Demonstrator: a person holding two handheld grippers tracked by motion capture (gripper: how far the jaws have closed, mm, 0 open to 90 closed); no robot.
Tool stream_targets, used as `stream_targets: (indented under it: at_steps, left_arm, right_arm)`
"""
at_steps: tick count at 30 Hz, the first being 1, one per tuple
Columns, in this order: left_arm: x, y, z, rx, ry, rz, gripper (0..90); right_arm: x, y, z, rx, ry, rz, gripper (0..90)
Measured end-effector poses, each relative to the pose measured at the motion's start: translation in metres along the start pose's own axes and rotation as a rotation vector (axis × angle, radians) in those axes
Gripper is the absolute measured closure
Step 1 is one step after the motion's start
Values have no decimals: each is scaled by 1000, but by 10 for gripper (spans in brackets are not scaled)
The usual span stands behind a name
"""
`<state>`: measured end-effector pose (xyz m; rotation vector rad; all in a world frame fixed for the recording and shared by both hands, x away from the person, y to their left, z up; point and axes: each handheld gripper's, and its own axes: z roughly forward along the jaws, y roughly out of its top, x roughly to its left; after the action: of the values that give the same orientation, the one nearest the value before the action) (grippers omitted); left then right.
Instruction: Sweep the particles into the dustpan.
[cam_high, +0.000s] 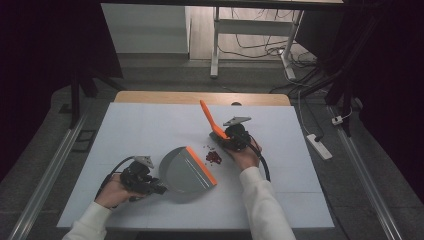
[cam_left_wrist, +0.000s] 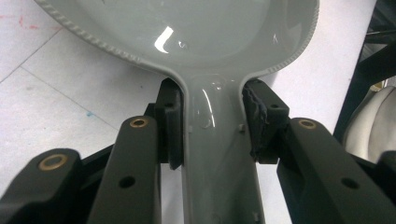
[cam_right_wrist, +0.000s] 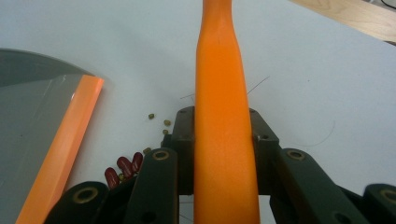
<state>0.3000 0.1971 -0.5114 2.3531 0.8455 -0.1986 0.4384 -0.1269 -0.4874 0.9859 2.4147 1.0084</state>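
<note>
Jaws: left gripper clamps grey dustpan (pan bare); right gripper clamps orange brush; beans on table.

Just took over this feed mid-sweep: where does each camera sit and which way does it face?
High view: above the near side, looking forward and down; forearms, left gripper, right gripper.
Left gripper view: along its jaws, on the grey dustpan handle.
Right gripper view: along its jaws, on the orange brush handle.
Shared: dustpan, red beans.
</note>
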Motion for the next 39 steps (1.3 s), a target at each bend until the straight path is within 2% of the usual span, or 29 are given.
stream_targets:
  at_steps: [3, 7, 14, 23, 39]
  left_arm:
    - [0, 0, 1, 6, -4, -1, 619]
    - [1, 2, 3, 1, 0, -30, 619]
    - [2, 2, 4, 2, -4, -30, 620]
    - [2, 2, 4, 2, -4, -29, 620]
    - [2, 2, 4, 2, -8, -33, 619]
  right_arm:
    - [2, 0, 3, 12, 6, -5, 702]
    - [6, 0, 6, 19, 21, -10, 702]
    - [11, 1, 8, 24, 50, -16, 702]
    - [24, 1, 8, 39, 65, -61, 702]
    - [37, 1, 6, 57, 108, -91, 702]
